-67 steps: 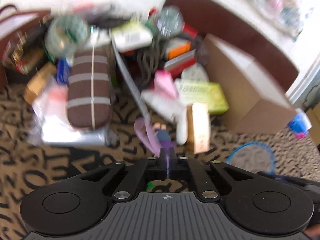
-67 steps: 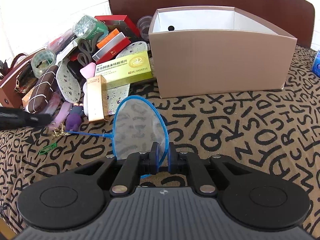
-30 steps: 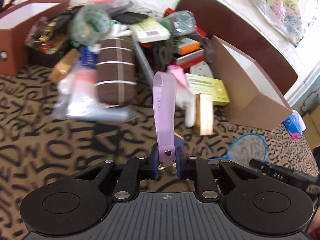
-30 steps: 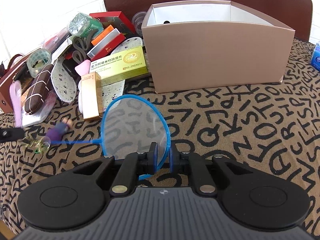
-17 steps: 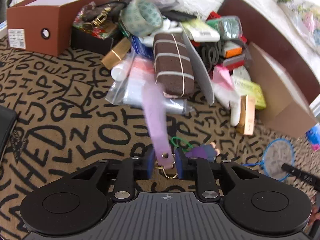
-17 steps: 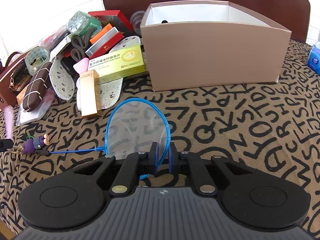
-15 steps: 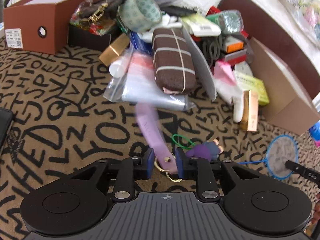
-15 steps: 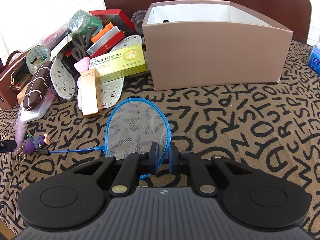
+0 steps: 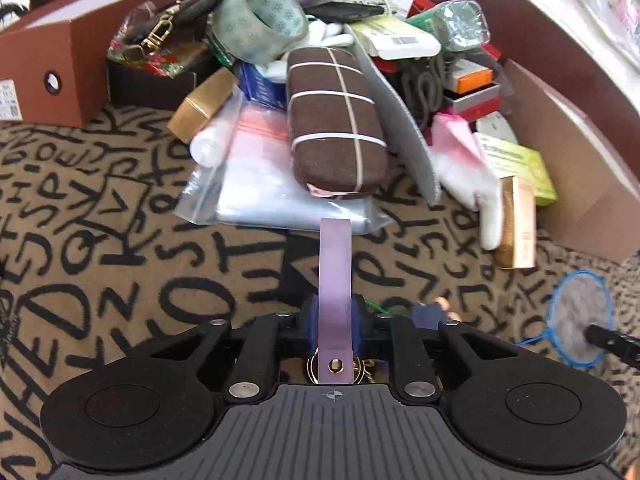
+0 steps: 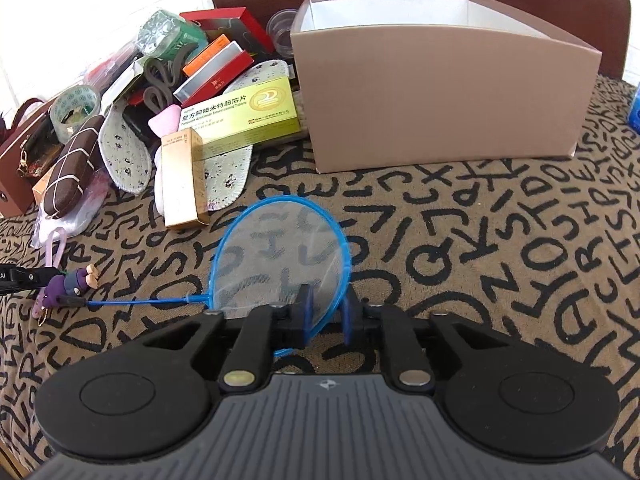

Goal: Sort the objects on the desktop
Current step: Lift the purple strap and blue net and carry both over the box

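Observation:
My left gripper (image 9: 335,312) is shut on a lilac strap (image 9: 335,264) that sticks out straight ahead between its blue pads; a key ring hangs at the strap's near end. The strap's small purple doll (image 9: 430,314) lies on the lettered cloth just right of the fingers. In the right wrist view the same doll (image 10: 74,282) and strap (image 10: 54,248) sit at the far left. My right gripper (image 10: 327,304) is shut on the rim of a blue hand net (image 10: 280,256), whose thin handle runs left to the doll. The net lies flat on the cloth.
A pink-brown open box (image 10: 440,92) stands behind the net. A brown box (image 9: 60,60) stands far left. Between them is a pile: a brown striped case (image 9: 336,120), a tape roll (image 9: 260,24), a zip bag (image 9: 260,184), a yellow-green medicine box (image 10: 240,116) and a gold carton (image 10: 184,180).
The left gripper has sunk closer to the cloth with the keychain. Its strap leaned left half a second ago and now points straight ahead. The right gripper and net have stayed put.

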A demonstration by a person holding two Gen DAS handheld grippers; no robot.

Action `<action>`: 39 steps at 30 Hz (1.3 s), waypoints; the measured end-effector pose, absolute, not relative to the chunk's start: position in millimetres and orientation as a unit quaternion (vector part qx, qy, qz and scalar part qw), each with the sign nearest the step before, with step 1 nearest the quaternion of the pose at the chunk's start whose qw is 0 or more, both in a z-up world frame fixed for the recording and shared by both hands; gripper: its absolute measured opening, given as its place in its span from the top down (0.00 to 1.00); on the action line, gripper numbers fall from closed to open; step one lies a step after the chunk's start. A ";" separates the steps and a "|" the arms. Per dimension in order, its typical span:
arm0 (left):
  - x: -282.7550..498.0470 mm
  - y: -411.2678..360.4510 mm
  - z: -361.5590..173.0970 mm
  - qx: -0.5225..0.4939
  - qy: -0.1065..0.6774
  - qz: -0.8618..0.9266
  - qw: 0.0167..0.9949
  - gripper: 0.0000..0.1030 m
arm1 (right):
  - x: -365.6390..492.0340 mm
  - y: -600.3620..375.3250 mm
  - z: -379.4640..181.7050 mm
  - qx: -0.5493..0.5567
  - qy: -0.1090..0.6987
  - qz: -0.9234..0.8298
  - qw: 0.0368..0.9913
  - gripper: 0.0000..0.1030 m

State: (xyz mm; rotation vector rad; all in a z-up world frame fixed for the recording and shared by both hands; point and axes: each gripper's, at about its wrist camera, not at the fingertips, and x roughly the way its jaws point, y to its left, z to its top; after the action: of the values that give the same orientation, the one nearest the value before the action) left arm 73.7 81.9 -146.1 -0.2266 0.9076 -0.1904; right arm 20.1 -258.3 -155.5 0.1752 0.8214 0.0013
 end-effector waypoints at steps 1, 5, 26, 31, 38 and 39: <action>72.4 81.8 -145.0 -0.108 0.438 -0.091 0.888 0.87 | 19.7 -259.3 -154.5 0.089 0.397 0.002 0.914 0.88; 68.9 82.4 -141.8 -0.112 0.441 -0.095 0.886 0.88 | 16.8 -259.8 -148.9 0.094 0.385 0.006 0.918 0.90; 69.4 20.4 -2.8 -0.105 0.313 -0.227 0.916 0.90 | 31.8 -251.5 -42.0 0.051 0.253 0.056 0.964 0.97; 75.1 -3.3 30.6 -0.097 0.280 -0.257 0.920 0.90 | 39.1 -257.9 -17.3 0.041 0.225 0.058 0.972 0.98; 95.1 -37.5 70.2 -0.097 0.249 -0.280 0.922 0.90 | 50.9 -277.9 27.7 0.027 0.181 0.046 0.982 0.98; 98.2 -43.1 77.1 -0.097 0.244 -0.285 0.922 0.90 | 53.6 -281.8 34.6 0.026 0.176 0.042 0.983 0.98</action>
State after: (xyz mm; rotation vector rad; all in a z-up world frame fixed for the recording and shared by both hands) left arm 98.2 -43.1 77.1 -0.1995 0.5015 -0.5845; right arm 53.6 -281.8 34.6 0.0525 0.3533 0.0851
